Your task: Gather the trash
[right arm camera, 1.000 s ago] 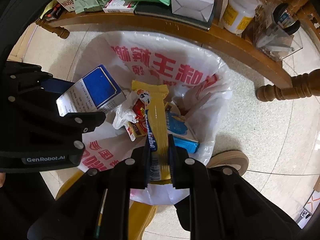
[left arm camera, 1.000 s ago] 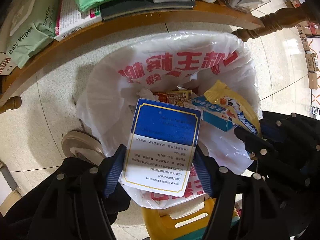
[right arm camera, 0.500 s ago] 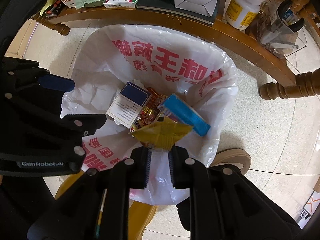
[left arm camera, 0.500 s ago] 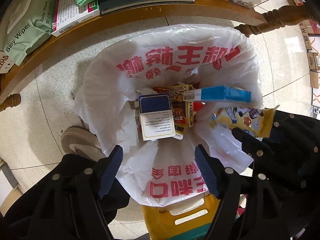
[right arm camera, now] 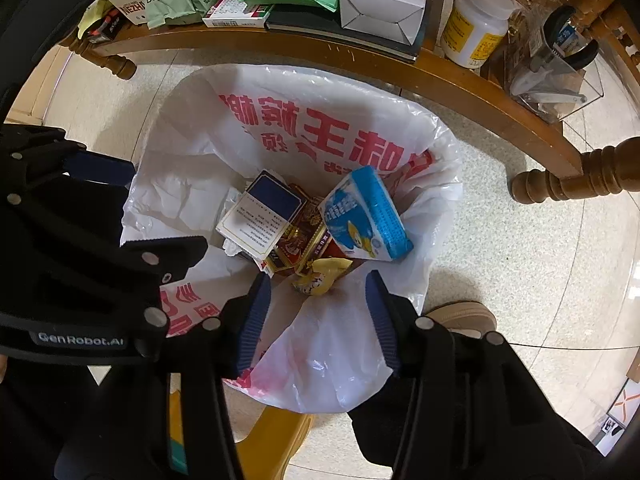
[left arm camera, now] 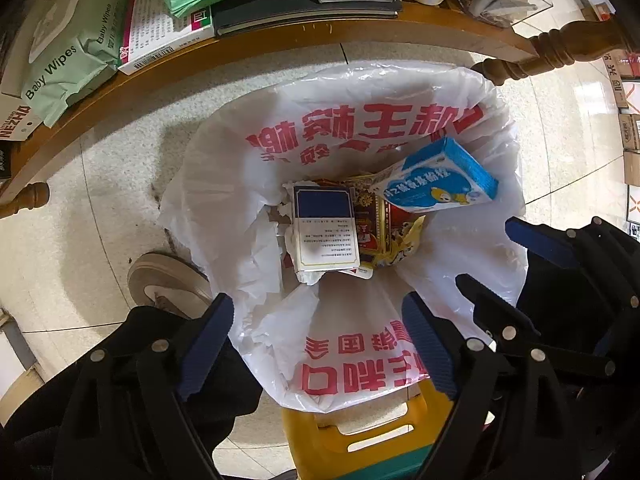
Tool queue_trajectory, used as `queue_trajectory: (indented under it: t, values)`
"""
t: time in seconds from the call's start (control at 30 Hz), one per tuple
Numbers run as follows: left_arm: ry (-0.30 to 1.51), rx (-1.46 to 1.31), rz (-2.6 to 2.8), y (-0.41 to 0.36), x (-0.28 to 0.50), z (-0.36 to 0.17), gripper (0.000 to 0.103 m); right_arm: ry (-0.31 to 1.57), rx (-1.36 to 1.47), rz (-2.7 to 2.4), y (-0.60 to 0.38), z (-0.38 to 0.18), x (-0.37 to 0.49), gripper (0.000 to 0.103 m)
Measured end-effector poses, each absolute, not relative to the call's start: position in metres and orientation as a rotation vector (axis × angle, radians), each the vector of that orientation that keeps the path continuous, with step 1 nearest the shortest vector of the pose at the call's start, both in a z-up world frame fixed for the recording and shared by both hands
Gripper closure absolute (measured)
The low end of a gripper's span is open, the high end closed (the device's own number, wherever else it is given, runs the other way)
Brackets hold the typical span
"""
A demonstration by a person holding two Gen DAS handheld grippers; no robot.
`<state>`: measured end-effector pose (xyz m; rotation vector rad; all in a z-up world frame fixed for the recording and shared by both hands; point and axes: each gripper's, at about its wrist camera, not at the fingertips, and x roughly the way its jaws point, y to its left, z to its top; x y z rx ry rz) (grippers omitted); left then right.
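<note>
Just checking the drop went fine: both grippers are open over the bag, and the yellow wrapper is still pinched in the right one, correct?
Not quite. The right gripper holds nothing; the right wrist view shows the yellow wrapper lying in the bag. The left gripper is open too.

We read "Baby Wipes" on the pale green wipes pack on the wooden shelf, and beside it "NEZHA" on a white box. The left gripper carries "GenRobot.AI" on its side (white letters on black). Big red Chinese characters cover the white trash bag, mirrored and, for us, probably unreadable here.
</note>
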<state>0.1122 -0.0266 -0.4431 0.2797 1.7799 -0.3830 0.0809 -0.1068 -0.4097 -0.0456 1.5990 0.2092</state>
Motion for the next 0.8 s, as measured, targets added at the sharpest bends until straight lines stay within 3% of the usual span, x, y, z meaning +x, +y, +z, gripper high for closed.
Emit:
queue_trajectory:
  t: [0.23,0.3,0.53,0.8]
  values:
    - [1.768,0.268,-0.365,-0.021,0.110,-0.437,0.018,1.587,-0.043,0.211,-0.106,-0.404,0.078,0.051]
    - [1.765,0.277,-0.357,-0.020,0.107,-0.436,0.018,1.584,-0.041,0.208,-0.106,-0.402,0.077,0.044]
    - [1.738,0.301,-0.322,-0.020,0.093,-0.429,0.016,1.598,-0.029,0.190,-0.107,-0.397,0.064,0.042]
    - [1.605,0.249,-0.255,-0.011,0.080,-0.383,0.016,1.515,-0.018,0.092,-0.119,-0.363,0.056,0.034]
